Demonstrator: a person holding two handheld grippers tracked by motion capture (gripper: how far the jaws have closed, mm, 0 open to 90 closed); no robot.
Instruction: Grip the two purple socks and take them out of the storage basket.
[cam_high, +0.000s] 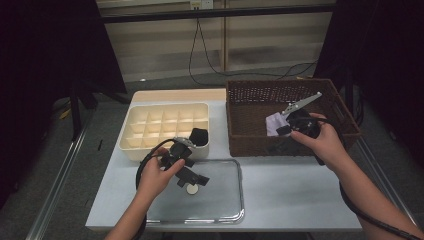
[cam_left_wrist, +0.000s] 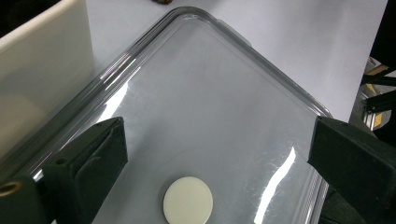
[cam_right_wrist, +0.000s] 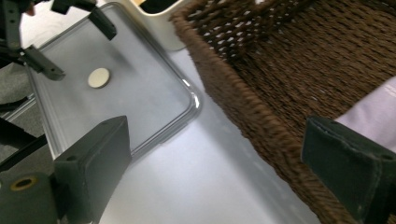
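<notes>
While the left gripper is hovering over the clear tray near the front edge of the bench, its jaws are standing wide apart with nothing between them. The white disc is lying flat on the tray floor toward the tray's rear edge, directly beneath that gripper and between its jaws in the left gripper view. The right gripper is hanging released at the front wall of the wicker basket, just beside a pale purple cloth inside it. The cream divided box is sitting at the bench's rear left.

Probable faults: the disc is thin and flat, so the jaws are likely to skate over it on the slick tray. A steep descent is risking pushing the tray sideways.
</notes>
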